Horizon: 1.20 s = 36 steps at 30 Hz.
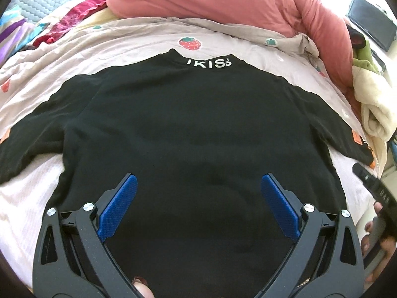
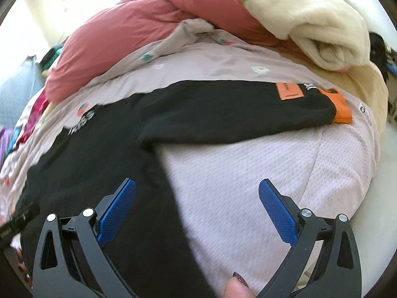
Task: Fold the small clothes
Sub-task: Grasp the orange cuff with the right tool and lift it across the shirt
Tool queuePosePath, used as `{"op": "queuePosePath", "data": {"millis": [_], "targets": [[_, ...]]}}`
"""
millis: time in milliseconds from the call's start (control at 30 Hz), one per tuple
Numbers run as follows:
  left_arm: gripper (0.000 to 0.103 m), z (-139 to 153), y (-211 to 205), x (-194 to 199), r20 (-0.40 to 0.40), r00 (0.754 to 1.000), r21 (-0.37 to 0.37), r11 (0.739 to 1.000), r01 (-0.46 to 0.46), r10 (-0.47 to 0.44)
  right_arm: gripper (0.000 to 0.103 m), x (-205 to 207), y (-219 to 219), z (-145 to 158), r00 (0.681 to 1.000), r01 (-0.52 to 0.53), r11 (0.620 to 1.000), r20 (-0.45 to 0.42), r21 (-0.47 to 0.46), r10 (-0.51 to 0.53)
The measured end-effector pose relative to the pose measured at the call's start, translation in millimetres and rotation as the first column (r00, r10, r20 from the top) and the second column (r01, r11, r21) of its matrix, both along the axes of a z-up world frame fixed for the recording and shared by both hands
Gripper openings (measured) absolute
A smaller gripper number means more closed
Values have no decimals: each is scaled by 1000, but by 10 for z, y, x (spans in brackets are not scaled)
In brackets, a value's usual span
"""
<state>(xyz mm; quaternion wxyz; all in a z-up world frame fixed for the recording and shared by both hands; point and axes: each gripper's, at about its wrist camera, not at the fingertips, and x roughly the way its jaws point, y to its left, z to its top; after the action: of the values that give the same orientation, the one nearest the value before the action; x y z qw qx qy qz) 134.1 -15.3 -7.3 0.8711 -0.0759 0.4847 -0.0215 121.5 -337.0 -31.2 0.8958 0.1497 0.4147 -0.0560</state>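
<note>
Black fabric: the shirt (image 1: 188,124) lies spread flat on the bed (image 1: 104,49), collar at the far end, both sleeves extended. The left gripper (image 1: 198,198) is released, its jaws wide apart above the shirt's lower body. The right gripper (image 2: 197,206) is likewise released, straddling the shirt's right side edge below the orange-cuffed sleeve (image 2: 248,104).

Bare sheet (image 2: 248,164) beside shirt (image 1: 193,129)

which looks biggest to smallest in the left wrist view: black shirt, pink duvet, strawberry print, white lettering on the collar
1. black shirt
2. pink duvet, though it lies farther off, so its true size is unsure
3. white lettering
4. strawberry print, close to the lettering in size
</note>
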Motion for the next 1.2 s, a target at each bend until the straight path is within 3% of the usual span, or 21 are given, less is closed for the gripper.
{"op": "queuePosePath", "data": {"millis": [267, 467, 800, 1000, 1100, 1200], "targets": [[94, -45, 3, 300, -8, 1000, 24, 1000, -8, 8, 99, 272, -465, -83, 990, 142, 988, -12, 54, -142], [94, -66, 23, 499, -14, 1000, 37, 999, -16, 17, 99, 409, -811, -233, 971, 240, 960, -52, 144, -235], [94, -14, 110, 867, -11, 999, 32, 999, -34, 34, 98, 540, -1375, -304, 931, 358, 914, 6, 189, -366], [94, -26, 193, 1042, -2, 999, 40, 998, -48, 48, 96, 676, -1642, -322, 923, 351, 896, 59, 271, -379], [94, -97, 227, 1104, -14, 999, 33, 998, -52, 53, 82, 734, -1689, -314, 921, 351, 899, 77, 262, -382], [94, -183, 272, 1141, -30, 998, 27, 998, -57, 58, 53, 800, -1746, -334, 918, 360, 895, 73, 263, -391]]}}
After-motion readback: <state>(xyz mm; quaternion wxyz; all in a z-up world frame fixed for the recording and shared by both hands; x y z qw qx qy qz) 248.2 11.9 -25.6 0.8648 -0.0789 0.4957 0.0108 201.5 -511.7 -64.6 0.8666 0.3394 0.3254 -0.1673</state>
